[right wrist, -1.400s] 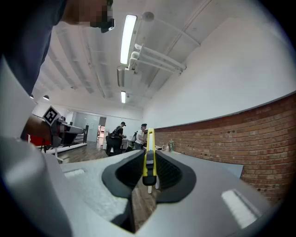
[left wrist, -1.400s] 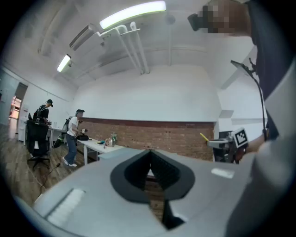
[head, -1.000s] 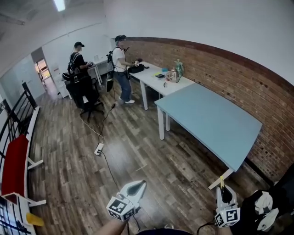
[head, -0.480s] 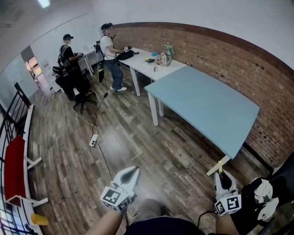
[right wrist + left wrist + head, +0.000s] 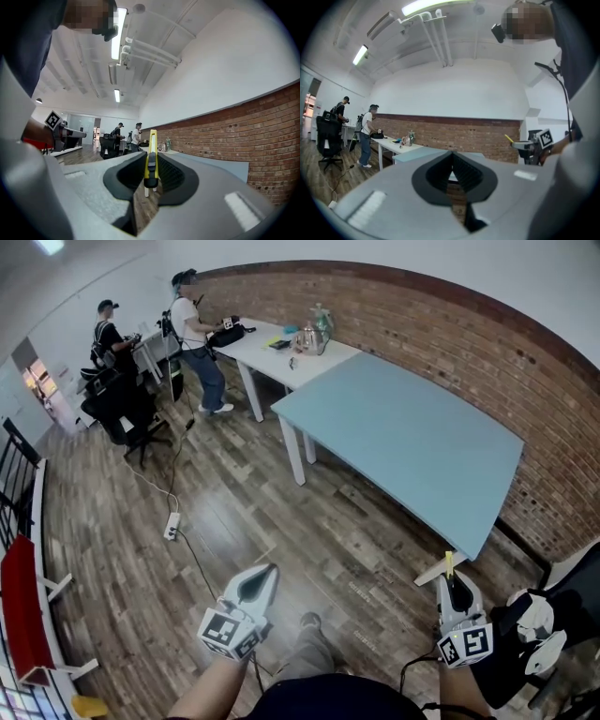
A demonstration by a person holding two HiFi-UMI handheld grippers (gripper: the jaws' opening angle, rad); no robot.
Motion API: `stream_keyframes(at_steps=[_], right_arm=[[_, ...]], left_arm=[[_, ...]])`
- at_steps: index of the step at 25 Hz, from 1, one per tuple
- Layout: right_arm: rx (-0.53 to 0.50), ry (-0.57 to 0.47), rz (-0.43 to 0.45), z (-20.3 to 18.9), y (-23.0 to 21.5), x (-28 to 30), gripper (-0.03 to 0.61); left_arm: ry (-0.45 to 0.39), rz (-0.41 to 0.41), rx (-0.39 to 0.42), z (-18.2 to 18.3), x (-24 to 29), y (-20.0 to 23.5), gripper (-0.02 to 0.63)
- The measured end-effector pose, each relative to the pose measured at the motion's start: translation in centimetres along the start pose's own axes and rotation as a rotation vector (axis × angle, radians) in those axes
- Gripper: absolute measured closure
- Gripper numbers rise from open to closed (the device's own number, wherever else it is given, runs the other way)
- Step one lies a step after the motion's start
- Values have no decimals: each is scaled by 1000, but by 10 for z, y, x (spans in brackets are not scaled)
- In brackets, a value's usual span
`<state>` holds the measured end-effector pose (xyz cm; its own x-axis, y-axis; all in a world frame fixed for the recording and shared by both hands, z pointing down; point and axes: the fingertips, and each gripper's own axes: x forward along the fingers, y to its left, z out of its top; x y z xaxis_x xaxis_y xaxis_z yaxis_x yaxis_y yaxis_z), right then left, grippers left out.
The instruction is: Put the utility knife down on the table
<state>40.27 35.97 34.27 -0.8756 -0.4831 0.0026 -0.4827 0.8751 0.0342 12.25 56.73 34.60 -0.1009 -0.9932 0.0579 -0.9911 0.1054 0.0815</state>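
A yellow utility knife (image 5: 151, 159) stands upright between the jaws of my right gripper (image 5: 151, 171), which is shut on it. In the head view the knife's yellow tip (image 5: 449, 563) sticks up from the right gripper (image 5: 456, 594) at the lower right, just short of the near corner of the light blue table (image 5: 403, 442). My left gripper (image 5: 260, 581) hangs over the wood floor at the lower left, jaws shut with nothing between them (image 5: 451, 174).
A white table (image 5: 272, 348) with a kettle and small items adjoins the blue table's far end. Two people stand by it, near a black office chair (image 5: 117, 404). A power strip (image 5: 172, 526) and cable lie on the floor. A brick wall runs behind the tables.
The view has swung toward the blue table, which now sits closer and more central. Both grippers keep their places at the bottom; the knife stays held.
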Motion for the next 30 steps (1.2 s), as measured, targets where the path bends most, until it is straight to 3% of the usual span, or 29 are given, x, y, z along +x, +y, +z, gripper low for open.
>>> stream_keyframes(at_steps=[14,22,30], right_arm=[[29,19,-86,10,-2,108,505],[18,-14,-137,17,5,167,505],[4,35,-145,1,-15,202,505]], left_arm=[[13,-150,17,15,100,73,611],[-9,-190,40,27,138,136,611],[6,-211,34,25,185,153,612]])
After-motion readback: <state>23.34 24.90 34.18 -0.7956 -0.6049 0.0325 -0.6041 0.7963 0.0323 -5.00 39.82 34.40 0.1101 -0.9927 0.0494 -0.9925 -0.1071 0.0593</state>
